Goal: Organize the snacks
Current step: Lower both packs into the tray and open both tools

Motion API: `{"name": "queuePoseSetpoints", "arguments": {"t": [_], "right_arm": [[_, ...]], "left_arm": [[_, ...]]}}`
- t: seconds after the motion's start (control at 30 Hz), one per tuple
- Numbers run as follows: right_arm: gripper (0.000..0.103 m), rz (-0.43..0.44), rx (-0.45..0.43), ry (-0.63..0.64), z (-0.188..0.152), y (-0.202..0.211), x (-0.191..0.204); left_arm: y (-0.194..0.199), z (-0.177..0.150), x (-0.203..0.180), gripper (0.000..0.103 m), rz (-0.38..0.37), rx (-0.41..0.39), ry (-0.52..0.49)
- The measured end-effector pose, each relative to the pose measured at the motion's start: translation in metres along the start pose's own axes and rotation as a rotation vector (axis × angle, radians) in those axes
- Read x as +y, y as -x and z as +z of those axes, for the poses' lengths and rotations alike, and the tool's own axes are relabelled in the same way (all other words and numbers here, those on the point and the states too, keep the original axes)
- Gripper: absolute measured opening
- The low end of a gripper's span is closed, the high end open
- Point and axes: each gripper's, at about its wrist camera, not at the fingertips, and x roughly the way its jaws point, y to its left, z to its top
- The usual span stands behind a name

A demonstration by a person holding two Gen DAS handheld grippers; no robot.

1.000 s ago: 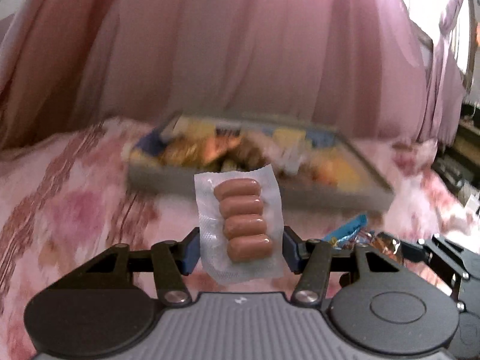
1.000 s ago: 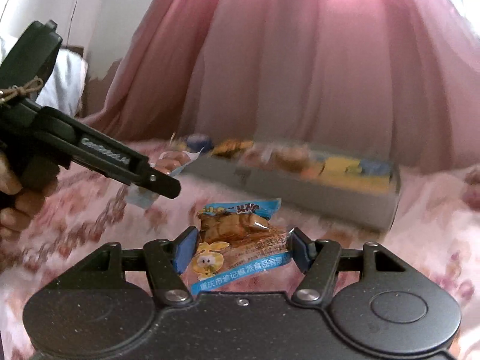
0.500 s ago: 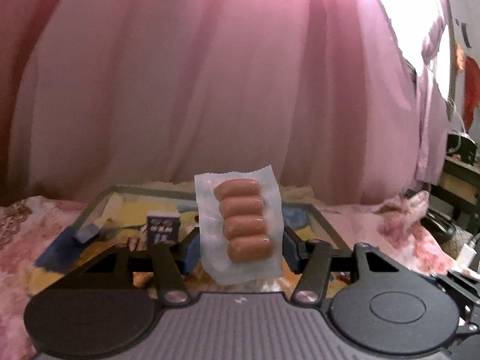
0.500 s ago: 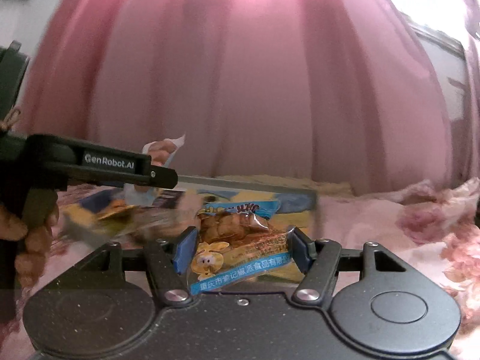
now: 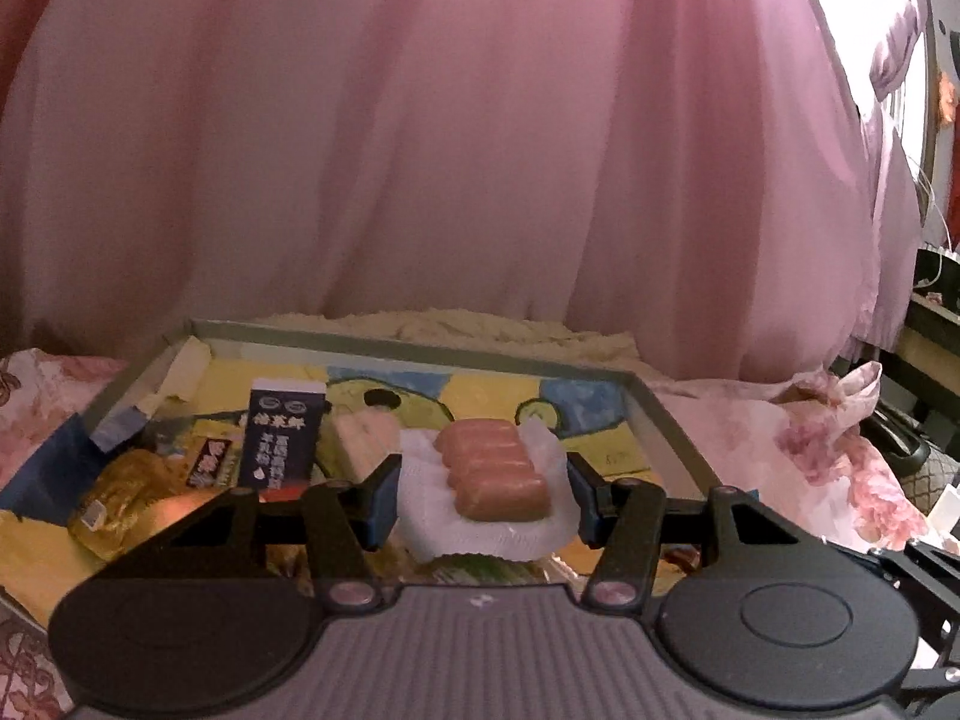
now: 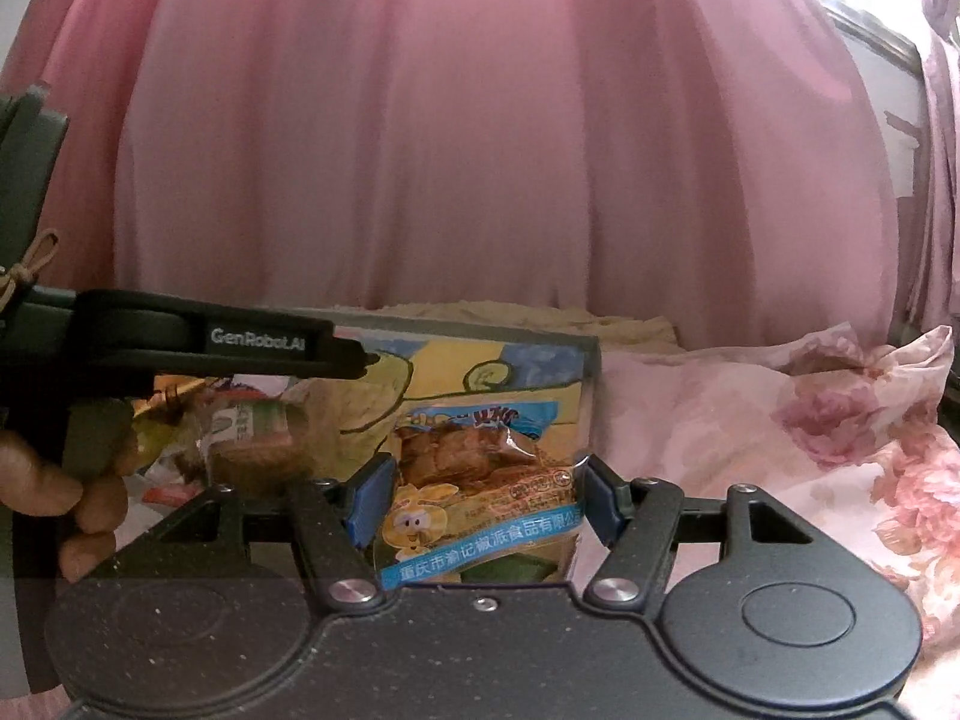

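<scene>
Clear sausage pack sags; glossy snack pouch crinkled.

One tray is present, one clear sausage pack containing four sausages, and one blue-edged snack packet. Inside the tray at left: one dark upright carton, one gold-wrapped item and one small dark sachet. Two grippers are visible, left gripper and right gripper; the remaining tray contents are too obscured to count.

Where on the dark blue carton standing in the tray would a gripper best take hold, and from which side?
Probably the upper half of the dark blue carton, from above, jaws across its flat side faces. It stands upright in the tray with its top clear, while the gold packet and pale packet crowd its base.
</scene>
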Motion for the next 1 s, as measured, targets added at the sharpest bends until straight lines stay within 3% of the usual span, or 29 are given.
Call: {"name": "queuePoseSetpoints", "arguments": {"t": [0.47,0.67,0.8,1.0], "right_arm": [[0.069,0.002,0.017,-0.01,-0.002,-0.006,-0.002],[0.077,-0.001,0.019,-0.012,-0.002,-0.007,-0.002],[0.08,0.0,0.015,-0.014,-0.002,-0.005,-0.002],[0.085,-0.01,0.007,-0.019,-0.001,0.001,-0.003]], "left_arm": [[-0.003,-0.004,0.0,0.061,-0.002,0.015,0.003],[-0.003,-0.006,0.002,0.063,0.002,0.018,0.016],[0.0,-0.007,0.003,0.077,0.001,0.015,0.03],[0.008,-0.004,0.003,0.085,0.001,-0.007,0.051]]}}
